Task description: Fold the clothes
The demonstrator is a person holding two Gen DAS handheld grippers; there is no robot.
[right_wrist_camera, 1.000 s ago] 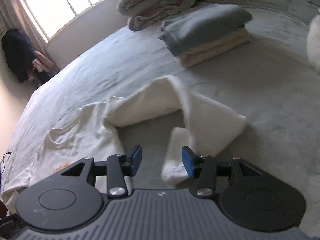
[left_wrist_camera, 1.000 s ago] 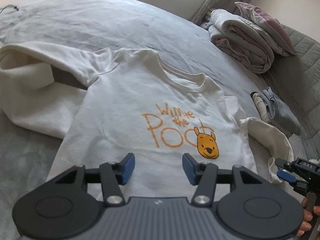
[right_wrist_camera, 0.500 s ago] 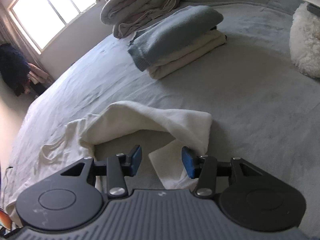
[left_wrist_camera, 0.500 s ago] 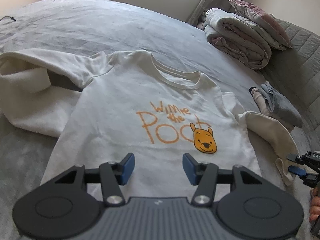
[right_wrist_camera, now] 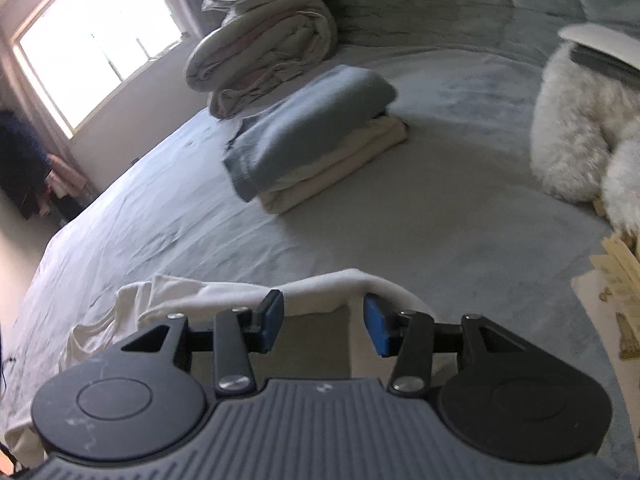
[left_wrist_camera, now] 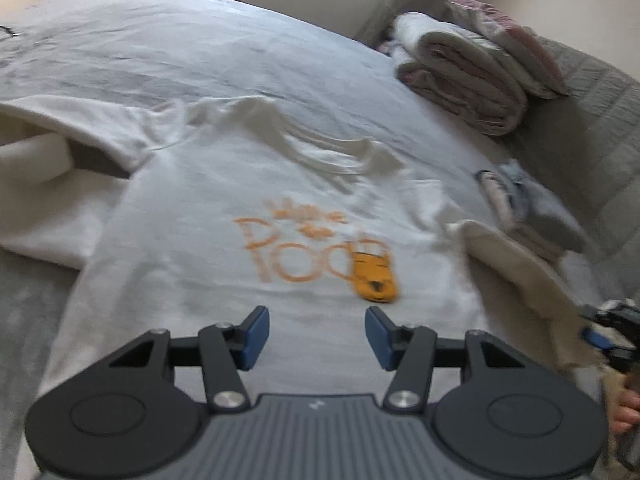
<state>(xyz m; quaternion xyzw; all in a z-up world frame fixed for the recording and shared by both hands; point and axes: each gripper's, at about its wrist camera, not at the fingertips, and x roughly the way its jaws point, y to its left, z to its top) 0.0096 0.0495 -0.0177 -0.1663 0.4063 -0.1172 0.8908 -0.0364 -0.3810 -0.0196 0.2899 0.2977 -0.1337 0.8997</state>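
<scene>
Sweatshirt (left_wrist_camera: 224, 248) sleeve (right_wrist_camera: 320, 292) now nearer right gripper (right_wrist_camera: 323, 324), jaws spread, empty; left gripper (left_wrist_camera: 317, 338) unchanged, spread.

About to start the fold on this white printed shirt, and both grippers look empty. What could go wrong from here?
1. The right sleeve lies bunched and doubled over just beyond the open right gripper; pinching there may catch two layers.
2. The left sleeve is also folded over itself, so the fold could come out lopsided.
3. The left gripper hangs open over the shirt, pinning nothing, so it may slide.
</scene>
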